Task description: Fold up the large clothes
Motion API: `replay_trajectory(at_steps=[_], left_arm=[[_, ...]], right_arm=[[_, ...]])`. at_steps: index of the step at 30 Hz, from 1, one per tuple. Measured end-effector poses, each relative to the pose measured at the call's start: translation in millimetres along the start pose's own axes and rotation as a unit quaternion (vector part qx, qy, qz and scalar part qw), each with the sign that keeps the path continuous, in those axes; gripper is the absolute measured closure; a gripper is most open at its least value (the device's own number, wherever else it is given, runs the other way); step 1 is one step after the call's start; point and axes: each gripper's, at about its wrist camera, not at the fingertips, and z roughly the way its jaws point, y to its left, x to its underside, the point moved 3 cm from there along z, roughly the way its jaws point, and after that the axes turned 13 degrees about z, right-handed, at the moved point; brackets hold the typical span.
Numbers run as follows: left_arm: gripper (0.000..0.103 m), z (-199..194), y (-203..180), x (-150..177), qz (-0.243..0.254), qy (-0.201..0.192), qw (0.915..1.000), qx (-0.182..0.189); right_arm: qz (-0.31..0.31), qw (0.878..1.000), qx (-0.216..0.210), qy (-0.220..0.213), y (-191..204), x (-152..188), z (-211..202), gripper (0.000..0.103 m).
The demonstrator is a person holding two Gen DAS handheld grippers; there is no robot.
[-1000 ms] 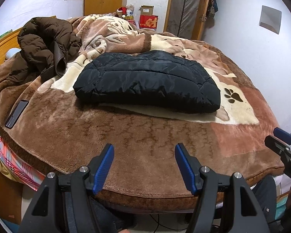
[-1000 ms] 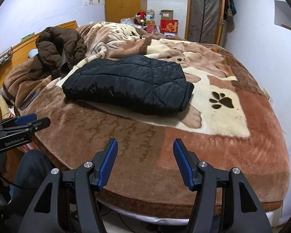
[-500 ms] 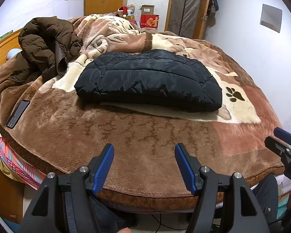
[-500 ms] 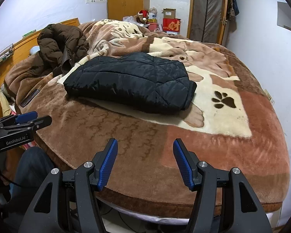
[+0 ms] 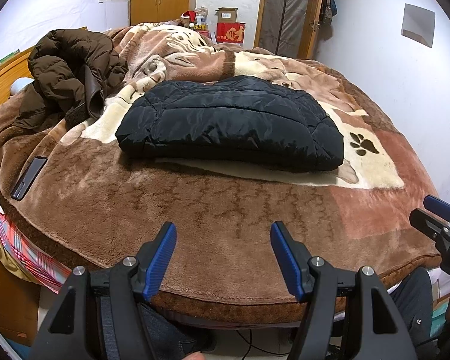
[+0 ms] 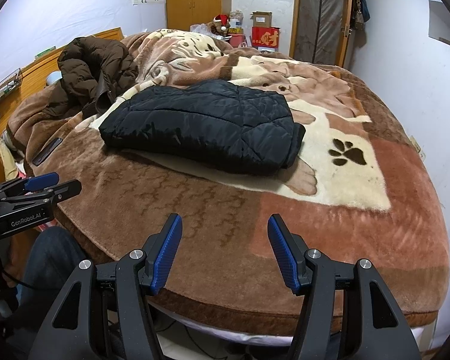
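On the bed, in the middle of the brown plush blanket [image 5: 225, 210], lies a black quilted jacket [image 5: 231, 126], folded into a thick flat bundle; it rests partly on the cream part of the blanket, with a dark paw print [image 5: 363, 144] just beside its right end. A brown puffy coat [image 5: 72, 72] lies crumpled in a heap on the far left of the bed, near the black jacket but apart from it. A dark phone [image 5: 29, 177] lies flat close to the left edge of the blanket. The left gripper [image 5: 222, 235] hangs over the near edge of the bed, its blue pads wide apart, and nothing is between them; it touches no clothing. The right gripper [image 6: 224, 225] is in the same manner: jaws well open, empty, above the near border of the blanket, well apart from the black jacket. In the right wrist view the left gripper shows at the left side, and below it a leg in dark trousers [image 6: 48, 255] of the person. Against the far wall stand a red box [image 6: 265, 39] and a wooden wardrobe [image 6: 193, 0].
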Motion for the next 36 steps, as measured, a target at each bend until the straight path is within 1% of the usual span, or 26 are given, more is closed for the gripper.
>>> replay_trajectory(at_steps=[36], left_arm=[[0.036, -1.6, 5.8, 7.3, 0.006, 0.002, 1.0, -0.003]], right_arm=[[0.0, 1.0, 0.001, 0.0, 3.2, 0.3, -0.6, 0.043]])
